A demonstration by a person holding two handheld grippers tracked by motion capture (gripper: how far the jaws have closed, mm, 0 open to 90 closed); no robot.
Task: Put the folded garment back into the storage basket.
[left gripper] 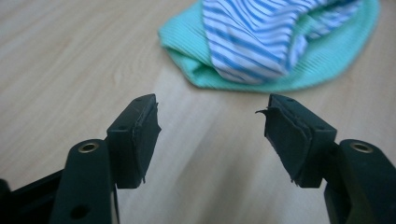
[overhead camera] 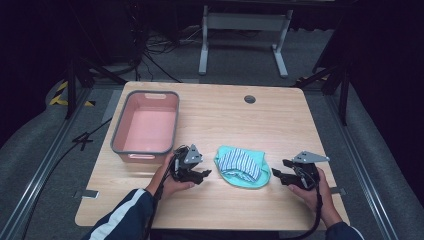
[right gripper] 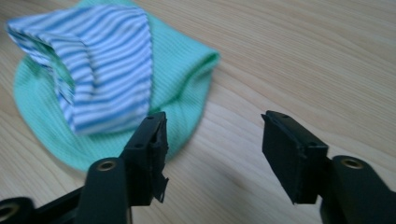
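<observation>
A small folded garment point(overhead camera: 242, 166) lies on the wooden table near its front middle: mint-green ribbed cloth with a blue-and-white striped part on top point(left gripper: 261, 37) point(right gripper: 102, 70). My left gripper point(overhead camera: 204, 174) rests on the table just left of it, open, with nothing between its fingers point(left gripper: 212, 123). On the garment's right my right gripper point(overhead camera: 276, 172) is open too point(right gripper: 212, 140), its tips a short way from the cloth's edge. Neither gripper touches the garment.
A pink tub with a grey rim point(overhead camera: 119, 129) stands at the table's left, behind my left hand, with nothing in it. A round cable hole point(overhead camera: 250, 99) sits near the far edge. A white frame point(overhead camera: 245, 22) and cables lie on the floor beyond.
</observation>
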